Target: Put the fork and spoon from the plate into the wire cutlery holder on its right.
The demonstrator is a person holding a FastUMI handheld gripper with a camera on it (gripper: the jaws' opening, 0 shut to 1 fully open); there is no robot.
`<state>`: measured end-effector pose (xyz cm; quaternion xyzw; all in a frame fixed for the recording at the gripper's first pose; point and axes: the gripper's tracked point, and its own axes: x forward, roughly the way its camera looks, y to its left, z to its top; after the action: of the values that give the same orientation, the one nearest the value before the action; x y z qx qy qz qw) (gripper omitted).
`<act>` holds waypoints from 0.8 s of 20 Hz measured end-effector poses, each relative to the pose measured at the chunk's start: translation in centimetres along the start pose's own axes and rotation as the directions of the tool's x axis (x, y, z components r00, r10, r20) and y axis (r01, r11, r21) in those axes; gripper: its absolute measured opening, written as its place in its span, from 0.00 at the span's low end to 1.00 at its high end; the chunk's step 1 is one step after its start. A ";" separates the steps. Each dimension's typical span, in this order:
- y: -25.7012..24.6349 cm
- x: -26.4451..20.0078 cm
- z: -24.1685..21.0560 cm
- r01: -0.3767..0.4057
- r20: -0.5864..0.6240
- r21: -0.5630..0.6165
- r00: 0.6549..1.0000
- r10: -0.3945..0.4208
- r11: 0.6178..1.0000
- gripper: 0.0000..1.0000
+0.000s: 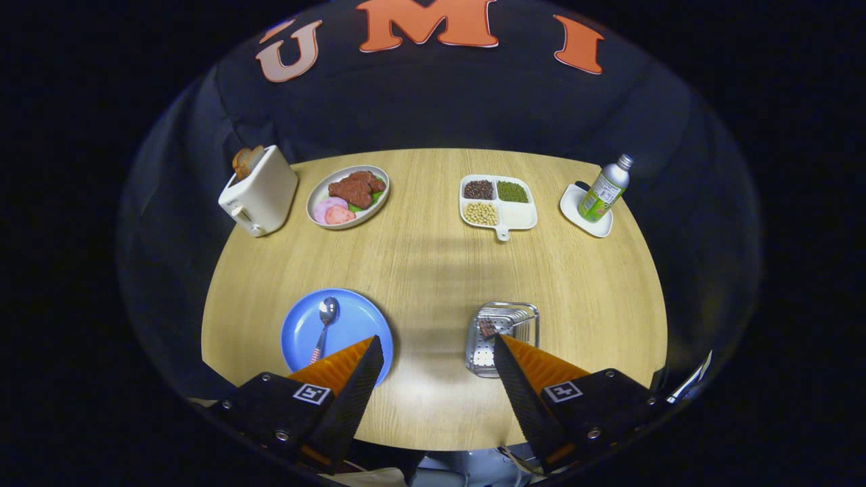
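No wording can be read: the bottle's [605,190] label, far beyond the gripper's [438,348] wide-spread fingers, is too small.

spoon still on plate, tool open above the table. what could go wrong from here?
1. The spoon lies flat on the blue plate, so the fingers of the open tool may skid on the plate or push it instead of gripping the thin handle.
2. The wire cutlery holder already seems to hold something with a dark handle, likely the fork; dropping the spoon in could catch on it or tip the light holder.
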<state>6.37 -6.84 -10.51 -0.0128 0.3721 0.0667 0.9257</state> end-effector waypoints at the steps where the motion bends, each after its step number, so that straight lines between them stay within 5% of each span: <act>1: 1.1 0.2 -0.1 -0.004 0.037 -0.003 0.999 0.004 1.000 0.99; 16: 14.2 7.1 -7.7 -0.010 0.210 -0.030 0.978 0.016 1.000 0.99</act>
<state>4.22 7.45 -20.61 -0.0165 0.2714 0.0788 0.9591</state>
